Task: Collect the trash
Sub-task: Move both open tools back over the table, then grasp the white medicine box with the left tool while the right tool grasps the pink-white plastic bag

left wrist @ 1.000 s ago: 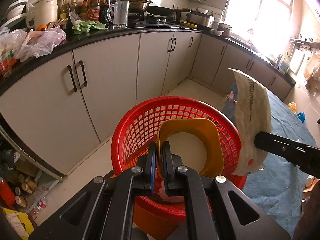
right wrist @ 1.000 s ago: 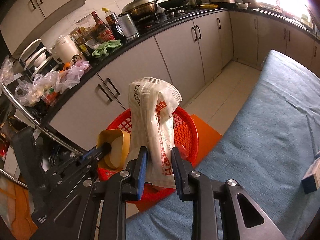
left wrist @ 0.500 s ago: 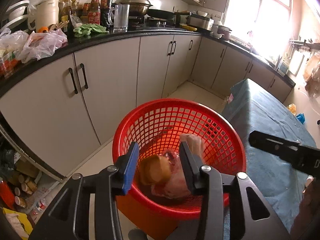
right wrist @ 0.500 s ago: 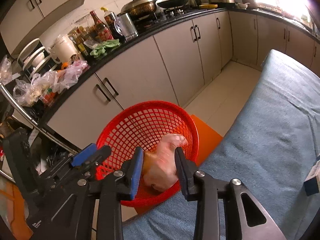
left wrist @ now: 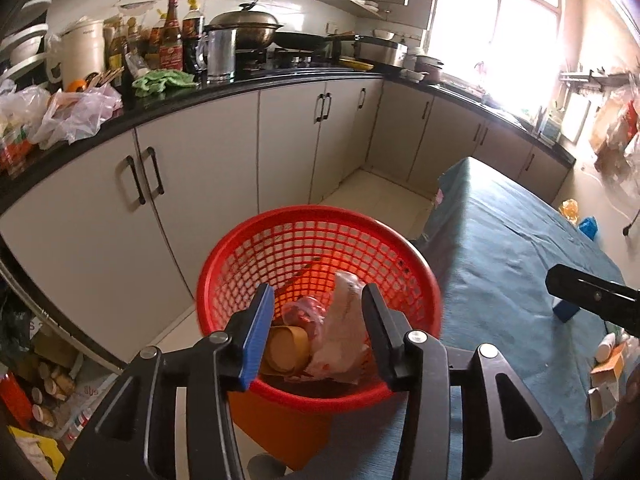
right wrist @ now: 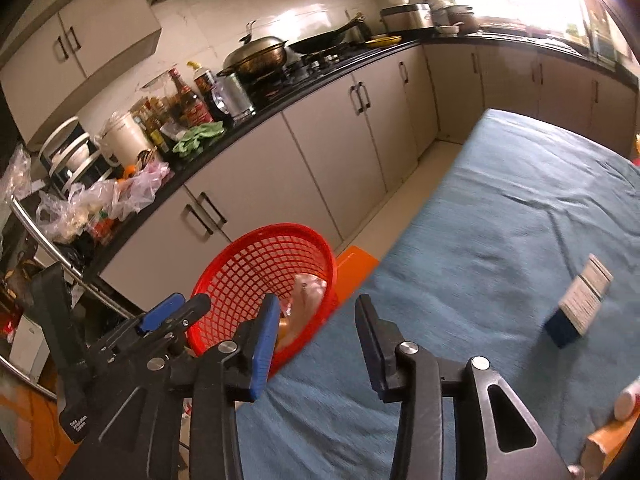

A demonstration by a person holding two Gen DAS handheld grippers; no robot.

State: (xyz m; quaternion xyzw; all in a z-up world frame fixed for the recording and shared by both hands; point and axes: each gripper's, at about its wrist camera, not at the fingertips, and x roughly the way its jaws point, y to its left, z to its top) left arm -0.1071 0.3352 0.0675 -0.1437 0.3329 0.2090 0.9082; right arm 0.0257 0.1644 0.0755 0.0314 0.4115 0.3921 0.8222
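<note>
The trash (left wrist: 320, 340) lies in the red basket (left wrist: 320, 220) now: a yellowish paper cup (left wrist: 286, 350), a crumpled white wrapper with red print (left wrist: 340, 344) and a pinkish plastic piece (left wrist: 306, 310) rest together on its bottom. The basket stands on an orange stool (left wrist: 280, 428), just beside the near left corner of the tabletop (left wrist: 500, 240), which a blue cloth covers.

Your left hand-held gripper (left wrist: 318, 332) hangs over the near rim of the basket. Its jaws have just been opening and stand partly apart; nothing is between the pads, the trash is only seen below, through the gap. Your right hand-held gripper (right wrist: 316, 340) is over the left edge of the tabletop, near the basket. Its jaws also have just been opening, they stand partly apart and they hold nothing; between them you see only the blue cloth and the basket rim.

In the right wrist view a small blue and white box (right wrist: 576, 308) lies on the cloth toward the right edge of the tabletop, well apart from the basket. At the near right corner there is a small white bottle (left wrist: 606, 344) and some torn brown cardboard (left wrist: 604, 384); the picture there is too blurred to tell more.

Behind the basket a counter (left wrist: 240, 80) runs along the wall with bottles, a covered wok (left wrist: 244, 28), a green rag (left wrist: 162, 80) and plastic bags (left wrist: 72, 112).
</note>
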